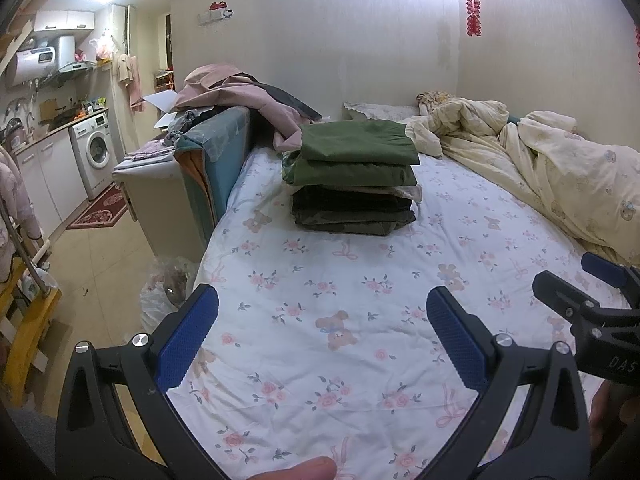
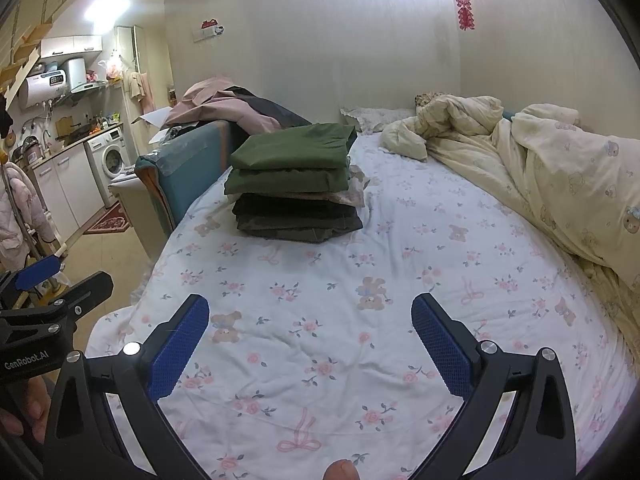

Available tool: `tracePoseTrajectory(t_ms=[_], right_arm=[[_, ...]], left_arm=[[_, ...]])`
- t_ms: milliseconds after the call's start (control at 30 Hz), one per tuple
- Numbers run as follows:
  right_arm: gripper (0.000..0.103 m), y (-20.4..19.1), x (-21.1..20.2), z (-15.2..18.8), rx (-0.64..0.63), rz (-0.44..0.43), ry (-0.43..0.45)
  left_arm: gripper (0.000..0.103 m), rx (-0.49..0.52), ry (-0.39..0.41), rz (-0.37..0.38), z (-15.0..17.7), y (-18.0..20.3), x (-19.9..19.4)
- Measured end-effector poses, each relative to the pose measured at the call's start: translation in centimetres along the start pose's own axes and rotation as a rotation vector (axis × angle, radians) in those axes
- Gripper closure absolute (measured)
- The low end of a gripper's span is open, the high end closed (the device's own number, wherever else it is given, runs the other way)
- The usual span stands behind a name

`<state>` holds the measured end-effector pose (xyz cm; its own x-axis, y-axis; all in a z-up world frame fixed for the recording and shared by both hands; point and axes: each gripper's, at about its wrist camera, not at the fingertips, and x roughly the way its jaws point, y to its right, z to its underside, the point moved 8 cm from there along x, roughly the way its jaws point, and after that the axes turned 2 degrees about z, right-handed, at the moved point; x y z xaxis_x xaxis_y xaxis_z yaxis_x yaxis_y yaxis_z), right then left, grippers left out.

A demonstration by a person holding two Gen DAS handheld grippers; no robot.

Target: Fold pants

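Left gripper [image 1: 322,312] held low over the bed's near edge, aimed toward the far wall, blue ribbed fingers [image 1: 188,336] spread wide with nothing between. Right gripper [image 2: 310,316] level beside it, same heading, fingers [image 2: 440,344] likewise wide apart and bare. A thumb tip at the bottom rim of each view. Below both, the sheet [image 1: 320,280]: thin wrinkled cotton, pale, printed with roses, bows and bears. Folded pants stacked [image 1: 354,176] well ahead of the fingers, near the bed's far left edge: two green soft pieces on top, dark olive ones beneath, square-edged, a pale layer poking out between. Rumpled cream quilt [image 1: 560,168] heaped along the right edge. Pink cloth [image 1: 240,96] draped over the teal headboard [image 1: 216,152] left of the stack.
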<state>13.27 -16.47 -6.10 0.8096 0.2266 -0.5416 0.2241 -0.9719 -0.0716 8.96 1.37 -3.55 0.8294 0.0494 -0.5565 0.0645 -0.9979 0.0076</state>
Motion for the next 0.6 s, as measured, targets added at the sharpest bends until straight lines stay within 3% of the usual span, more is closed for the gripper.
tracePoseTrajectory(t_ms=[600], right_arm=[[0.000, -0.38, -0.28, -0.03, -0.012, 0.004, 0.006]], left_arm=[[0.000, -0.004, 0.006, -0.004, 0.05, 0.36, -0.24]])
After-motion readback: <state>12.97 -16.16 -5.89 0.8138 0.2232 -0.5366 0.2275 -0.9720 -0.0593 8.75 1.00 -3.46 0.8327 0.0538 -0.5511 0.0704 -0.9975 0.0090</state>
